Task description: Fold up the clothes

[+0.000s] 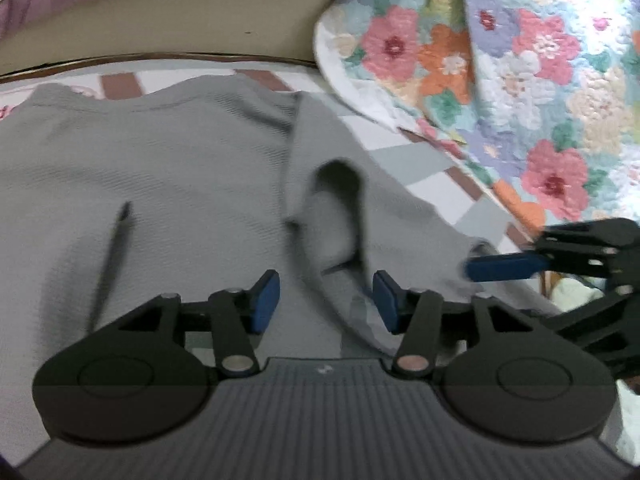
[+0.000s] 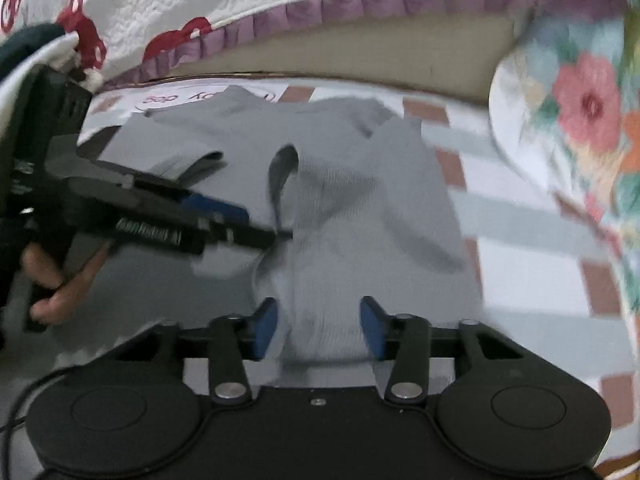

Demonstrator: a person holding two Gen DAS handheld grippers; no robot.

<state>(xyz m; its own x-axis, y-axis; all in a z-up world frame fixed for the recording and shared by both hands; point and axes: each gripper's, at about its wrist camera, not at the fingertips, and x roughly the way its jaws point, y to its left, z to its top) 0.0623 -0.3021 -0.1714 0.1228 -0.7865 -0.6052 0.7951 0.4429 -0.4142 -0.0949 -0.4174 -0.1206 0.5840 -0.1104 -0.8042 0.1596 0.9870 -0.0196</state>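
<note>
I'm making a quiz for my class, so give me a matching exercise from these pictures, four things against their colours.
Things:
1. sweater
2. quilt
3. pads
4. frill

Colours:
A. blue
B. purple
C. grey
D. floral pink, orange and green

Pairs: 1-C, 2-D, 3-A, 4-B

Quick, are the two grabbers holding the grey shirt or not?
Left hand-held gripper: open, holding nothing, over the grey shirt.
Right hand-held gripper: open, shirt fabric between the jaws, not pinched.
</note>
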